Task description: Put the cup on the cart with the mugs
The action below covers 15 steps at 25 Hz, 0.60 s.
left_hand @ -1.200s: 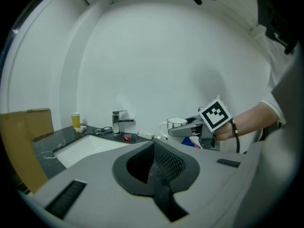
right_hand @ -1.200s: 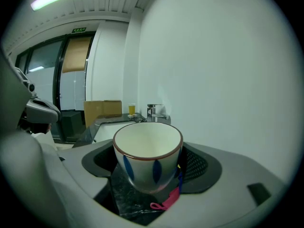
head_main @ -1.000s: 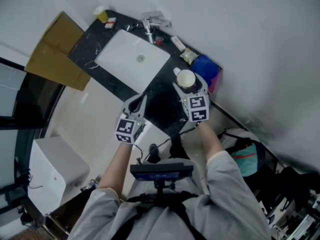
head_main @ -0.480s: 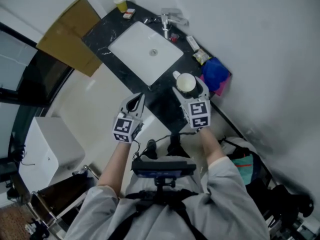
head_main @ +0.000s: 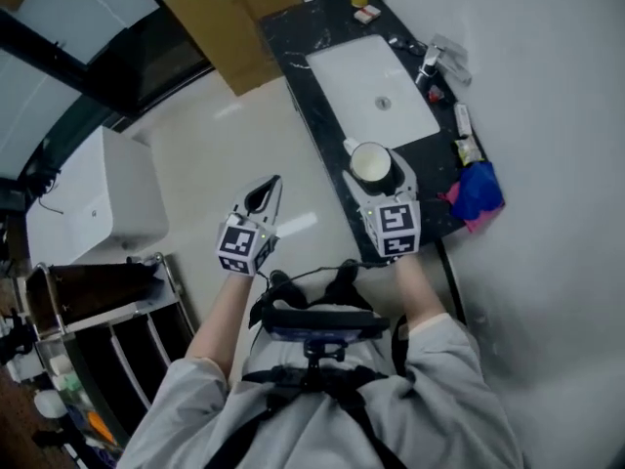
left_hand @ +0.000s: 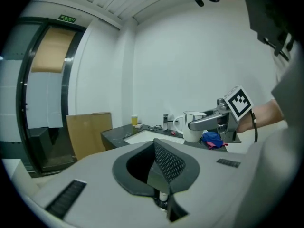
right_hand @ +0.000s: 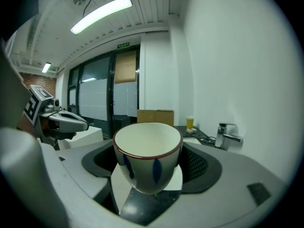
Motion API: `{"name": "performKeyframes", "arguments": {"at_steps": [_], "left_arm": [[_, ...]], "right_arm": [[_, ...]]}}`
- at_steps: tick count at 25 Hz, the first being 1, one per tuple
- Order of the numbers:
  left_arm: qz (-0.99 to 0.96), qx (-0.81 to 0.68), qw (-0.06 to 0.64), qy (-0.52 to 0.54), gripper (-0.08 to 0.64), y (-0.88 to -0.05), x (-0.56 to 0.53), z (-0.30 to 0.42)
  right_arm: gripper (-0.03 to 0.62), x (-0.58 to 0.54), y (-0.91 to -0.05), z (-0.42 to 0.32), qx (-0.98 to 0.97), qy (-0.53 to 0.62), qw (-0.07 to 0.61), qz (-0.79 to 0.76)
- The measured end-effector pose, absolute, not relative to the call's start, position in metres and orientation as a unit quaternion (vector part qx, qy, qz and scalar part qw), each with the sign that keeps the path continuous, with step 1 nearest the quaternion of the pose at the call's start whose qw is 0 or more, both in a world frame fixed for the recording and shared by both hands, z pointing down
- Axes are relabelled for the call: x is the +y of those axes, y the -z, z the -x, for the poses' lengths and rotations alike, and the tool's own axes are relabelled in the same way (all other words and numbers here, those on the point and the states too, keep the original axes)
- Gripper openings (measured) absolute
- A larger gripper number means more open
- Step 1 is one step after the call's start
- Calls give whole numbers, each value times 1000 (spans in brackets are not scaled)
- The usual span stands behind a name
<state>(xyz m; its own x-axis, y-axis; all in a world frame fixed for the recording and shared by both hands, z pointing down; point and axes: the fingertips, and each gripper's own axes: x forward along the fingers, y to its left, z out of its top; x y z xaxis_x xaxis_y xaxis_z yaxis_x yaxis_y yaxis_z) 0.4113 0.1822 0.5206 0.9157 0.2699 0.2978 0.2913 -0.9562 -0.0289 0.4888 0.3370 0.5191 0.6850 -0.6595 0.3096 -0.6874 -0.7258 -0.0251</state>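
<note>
Though the cart point(head_main: 98, 313) is cut off at the head view's lower left and its load is too dim to read, the cup point(head_main: 371, 164) shows plainly above the counter point(head_main: 288, 29) edge, beside the sink point(head_main: 376, 81). Only the right gripper view shows its red rim and blue marks. The right gripper point(head_main: 375, 174) stands wide, clamped on the cup. The left gripper point(head_main: 266, 190) is closed and empty.

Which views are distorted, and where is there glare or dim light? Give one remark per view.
Right gripper view: fisheye with black corners and bowed walls; the ceiling light is blown out, the cup sharp. Left gripper view: same fisheye and black corners, evenly lit. Head view: dim and grey, with a pale glare streak on the floor.
</note>
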Motion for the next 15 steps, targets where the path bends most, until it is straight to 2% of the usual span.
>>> {"name": "performKeyframes", "arguments": {"at_steps": [7,15], "left_arm": [[989,-33,22,140,3,-500,78,-351],[987,89,-8,137,3,-485,-50,-252]], "right_arm": [[400,215,-498,-455,-470,-138,55,-870],[400,64,-483,-381,-577,-132,71,-802]]}}
